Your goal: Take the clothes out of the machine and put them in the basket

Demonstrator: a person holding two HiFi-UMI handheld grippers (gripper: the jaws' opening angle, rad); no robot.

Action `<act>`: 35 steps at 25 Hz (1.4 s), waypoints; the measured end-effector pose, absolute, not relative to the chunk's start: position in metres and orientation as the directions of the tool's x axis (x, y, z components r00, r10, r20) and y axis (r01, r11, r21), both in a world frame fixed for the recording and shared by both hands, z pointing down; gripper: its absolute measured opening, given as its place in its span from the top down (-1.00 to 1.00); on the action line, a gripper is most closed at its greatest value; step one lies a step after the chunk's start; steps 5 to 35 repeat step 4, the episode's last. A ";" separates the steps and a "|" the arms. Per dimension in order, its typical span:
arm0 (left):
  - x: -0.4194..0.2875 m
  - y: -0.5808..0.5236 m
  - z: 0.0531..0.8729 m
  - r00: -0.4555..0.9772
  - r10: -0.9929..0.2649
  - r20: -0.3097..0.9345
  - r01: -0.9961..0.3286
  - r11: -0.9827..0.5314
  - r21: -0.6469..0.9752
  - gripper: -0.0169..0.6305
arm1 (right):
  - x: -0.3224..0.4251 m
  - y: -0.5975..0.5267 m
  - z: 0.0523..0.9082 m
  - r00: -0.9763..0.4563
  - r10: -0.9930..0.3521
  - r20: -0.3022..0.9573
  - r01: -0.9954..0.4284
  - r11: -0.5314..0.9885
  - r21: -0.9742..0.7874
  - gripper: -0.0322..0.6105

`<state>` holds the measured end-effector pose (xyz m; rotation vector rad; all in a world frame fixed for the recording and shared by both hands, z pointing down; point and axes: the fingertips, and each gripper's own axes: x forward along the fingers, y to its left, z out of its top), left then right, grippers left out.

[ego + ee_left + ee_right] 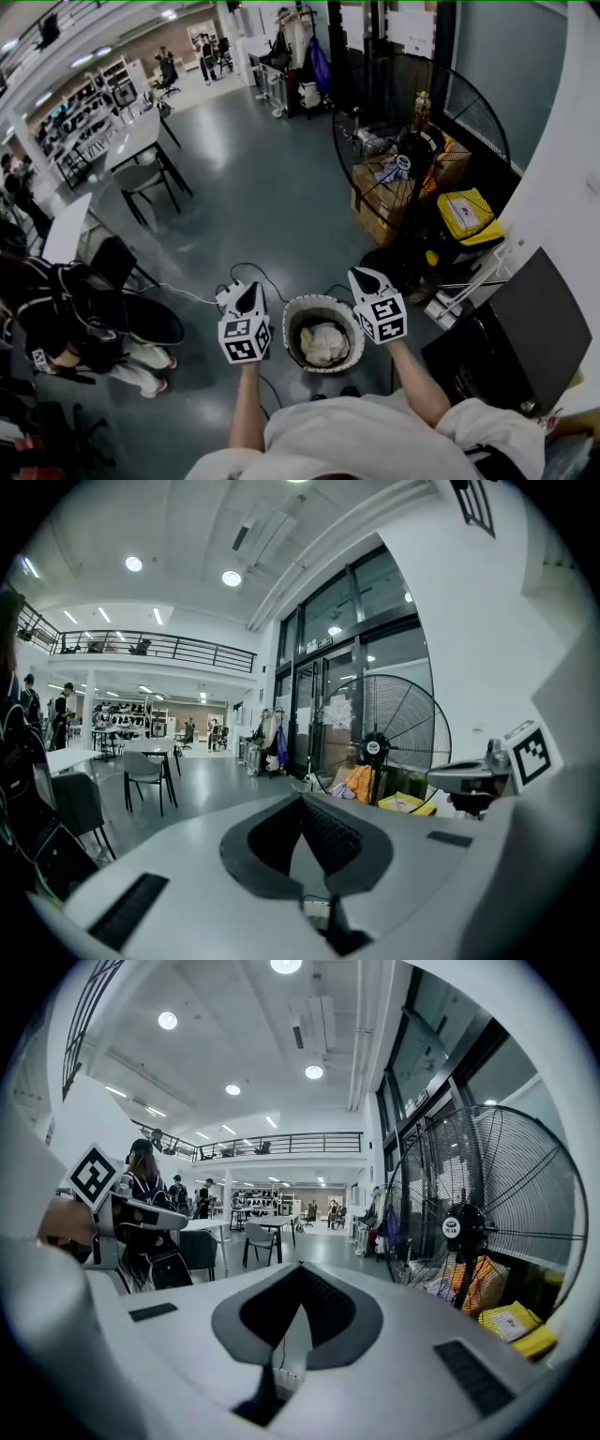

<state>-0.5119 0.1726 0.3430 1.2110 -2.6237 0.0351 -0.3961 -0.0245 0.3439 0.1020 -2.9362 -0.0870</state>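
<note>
The grey floor point(262, 197) runs wide and bare ahead of both claws. A big round fan point(422, 159) in its wire cage stands ahead of the right claw point(367, 280) and off to its right, well apart from it; from the left claw point(247, 296) it lies further across, past the other claw. A dark box-like unit point(525, 328) sits to the right of the right claw, and I cannot tell what it is. A person point(66, 319) in dark clothes sits well out to the left of the left claw. The basket point(292, 319) stands on the floor between the two claws, one claw by each side of its rim. Pale clothes point(324, 344) lie bunched inside it. Both claws are closed, tips meeting, with nothing between the jaws.
</note>
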 end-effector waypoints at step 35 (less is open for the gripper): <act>-0.513 0.170 0.344 -0.620 -0.748 0.236 -0.754 0.652 0.082 0.89 | -0.399 -0.024 0.345 -0.978 -0.070 0.199 -0.057 0.996 0.068 0.83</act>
